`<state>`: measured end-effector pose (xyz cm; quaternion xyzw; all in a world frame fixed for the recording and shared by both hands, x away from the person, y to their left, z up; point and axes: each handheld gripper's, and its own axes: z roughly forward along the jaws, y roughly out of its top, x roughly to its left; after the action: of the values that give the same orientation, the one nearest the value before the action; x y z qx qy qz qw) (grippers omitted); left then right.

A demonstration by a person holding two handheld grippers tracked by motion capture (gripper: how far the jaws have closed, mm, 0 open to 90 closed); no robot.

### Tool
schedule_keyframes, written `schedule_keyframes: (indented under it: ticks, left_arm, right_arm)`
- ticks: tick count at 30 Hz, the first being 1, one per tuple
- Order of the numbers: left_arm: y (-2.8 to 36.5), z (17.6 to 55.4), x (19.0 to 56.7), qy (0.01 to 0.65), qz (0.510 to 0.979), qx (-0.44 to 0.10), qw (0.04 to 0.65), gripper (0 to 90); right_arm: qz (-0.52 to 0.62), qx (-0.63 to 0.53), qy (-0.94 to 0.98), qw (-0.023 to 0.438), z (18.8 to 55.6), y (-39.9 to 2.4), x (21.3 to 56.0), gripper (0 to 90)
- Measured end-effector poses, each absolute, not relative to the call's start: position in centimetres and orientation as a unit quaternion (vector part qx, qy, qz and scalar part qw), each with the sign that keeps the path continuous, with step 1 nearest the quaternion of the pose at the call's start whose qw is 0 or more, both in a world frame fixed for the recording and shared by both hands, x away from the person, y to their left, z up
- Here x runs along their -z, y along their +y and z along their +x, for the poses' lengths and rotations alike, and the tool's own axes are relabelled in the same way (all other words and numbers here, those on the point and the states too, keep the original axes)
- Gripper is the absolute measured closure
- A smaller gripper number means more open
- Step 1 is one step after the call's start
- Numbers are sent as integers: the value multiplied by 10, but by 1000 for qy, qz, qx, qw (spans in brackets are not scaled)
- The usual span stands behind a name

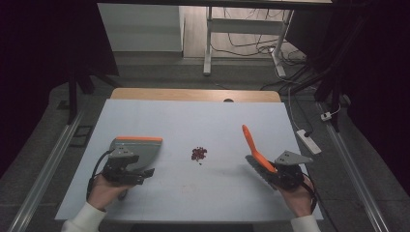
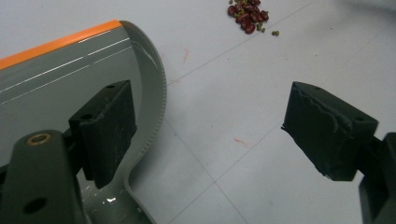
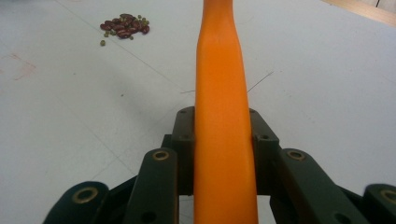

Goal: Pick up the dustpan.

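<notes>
The left hand-held gripper, jaws spread and empty, hovers over the dustpan, left of the beans at mid-bench. Right of the beans, the right hand-held gripper clamps the brush, whose handle slants up and away; both hands look about equally near.

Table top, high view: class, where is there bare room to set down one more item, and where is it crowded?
Free: the far strip of the table beyond the beans, and the near middle between the two hands. Crowded: the left side, where the dustpan lies by the left claw, and the right, where the right claw holds the brush.
</notes>
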<state>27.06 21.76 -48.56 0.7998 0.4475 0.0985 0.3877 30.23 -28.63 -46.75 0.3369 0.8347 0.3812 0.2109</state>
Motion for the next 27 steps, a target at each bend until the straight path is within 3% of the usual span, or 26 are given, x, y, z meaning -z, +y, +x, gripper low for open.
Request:
schedule_keyframes:
  ticks: [27]
  left_arm:
    - [220, 268, 480, 459, 798, -100, 378, 173]
  right_arm:
    - [334, -382, 832, 225, 299, -281, 465, 701]
